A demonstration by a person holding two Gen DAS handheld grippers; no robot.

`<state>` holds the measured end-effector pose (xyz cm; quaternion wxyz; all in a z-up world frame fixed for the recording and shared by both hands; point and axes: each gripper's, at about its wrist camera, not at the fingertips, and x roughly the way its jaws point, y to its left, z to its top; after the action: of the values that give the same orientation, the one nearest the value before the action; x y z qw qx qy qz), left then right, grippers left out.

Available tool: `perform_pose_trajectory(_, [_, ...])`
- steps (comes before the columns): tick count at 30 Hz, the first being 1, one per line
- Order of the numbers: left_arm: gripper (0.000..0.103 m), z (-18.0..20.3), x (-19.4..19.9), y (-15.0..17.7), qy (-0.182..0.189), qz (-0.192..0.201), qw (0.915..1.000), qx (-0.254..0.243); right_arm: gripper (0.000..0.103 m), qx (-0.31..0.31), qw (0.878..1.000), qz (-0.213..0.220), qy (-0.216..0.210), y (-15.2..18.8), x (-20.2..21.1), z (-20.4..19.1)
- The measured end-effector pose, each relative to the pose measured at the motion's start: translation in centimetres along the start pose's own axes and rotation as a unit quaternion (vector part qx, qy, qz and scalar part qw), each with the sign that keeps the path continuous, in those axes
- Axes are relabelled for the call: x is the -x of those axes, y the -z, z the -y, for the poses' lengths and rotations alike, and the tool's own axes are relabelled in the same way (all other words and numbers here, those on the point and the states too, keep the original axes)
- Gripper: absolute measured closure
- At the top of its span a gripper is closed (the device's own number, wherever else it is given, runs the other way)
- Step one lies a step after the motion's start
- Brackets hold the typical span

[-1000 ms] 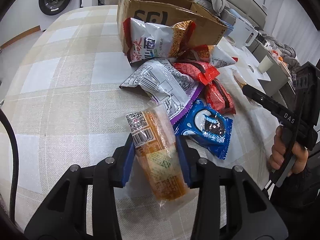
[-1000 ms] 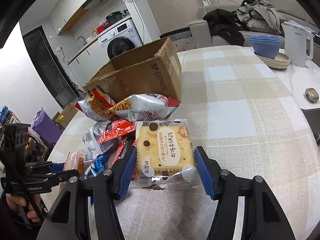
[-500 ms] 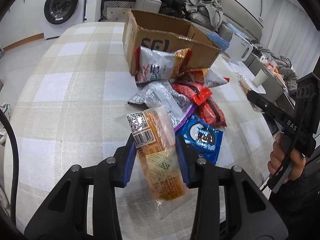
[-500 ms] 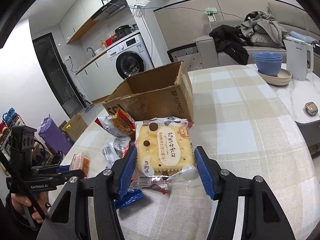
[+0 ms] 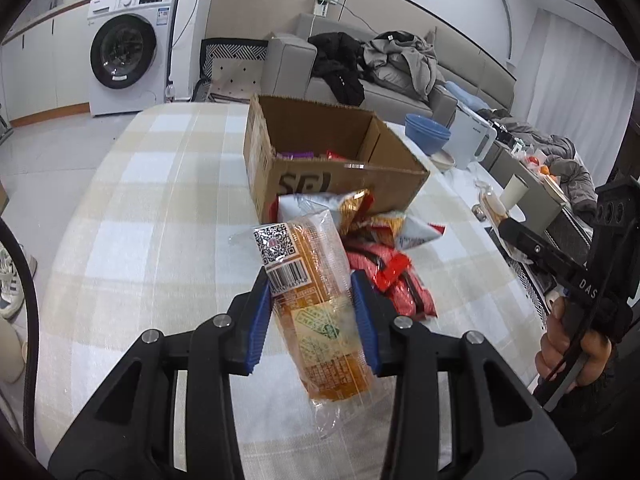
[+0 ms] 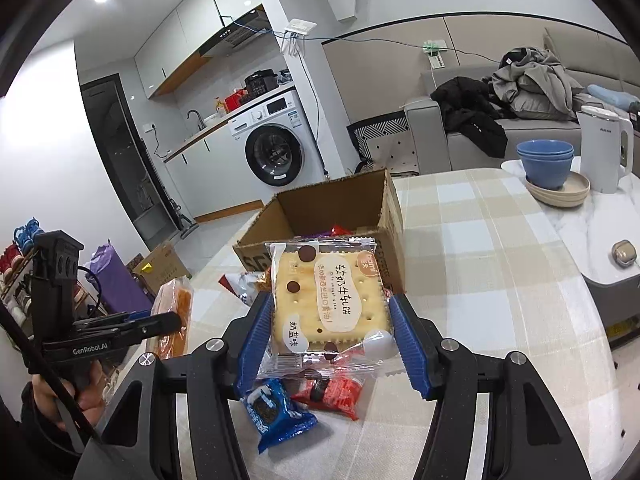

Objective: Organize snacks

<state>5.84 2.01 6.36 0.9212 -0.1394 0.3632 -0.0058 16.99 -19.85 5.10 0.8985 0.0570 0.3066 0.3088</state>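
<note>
My left hand-held gripper [image 5: 314, 322] is clenched on an orange cake packet [image 5: 316, 304], held above the counter [image 5: 152, 216] with its barcode end pointing away from me. My right hand-held gripper [image 6: 330, 334] grips a square nougat-cracker packet [image 6: 328, 300] by its two sides, also off the counter. Below them lie a blue cookie packet [image 6: 276, 414] and red wrappers [image 5: 384, 276]. Beyond stands an open cardboard box [image 5: 328, 152] with a few snacks inside, and a chip bag [image 5: 320, 204] leans against its near wall.
</note>
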Motion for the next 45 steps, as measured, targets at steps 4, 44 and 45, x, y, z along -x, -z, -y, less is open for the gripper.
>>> perform_pose_trajectory(4, [0.068, 0.4, 0.4, -1.4, 0.002, 0.014, 0.9999, -0.007, 0.043, 0.001, 1.000, 0.008, 0.001, -0.9, -0.1, -0.1])
perform_pose_trajectory(44, [0.068, 2.1, -6.1, -17.6, -0.002, 0.079, 0.9960, -0.041, 0.043, 0.035, 0.999, 0.010, 0.005, -9.5, -8.1, -2.3])
perform_pose_trajectory(45, [0.068, 2.1, -6.5, -18.0, -0.003, 0.079, 0.9961, -0.040, 0.043, 0.036, 0.999, 0.007, 0.006, -9.5, -8.4, -2.2])
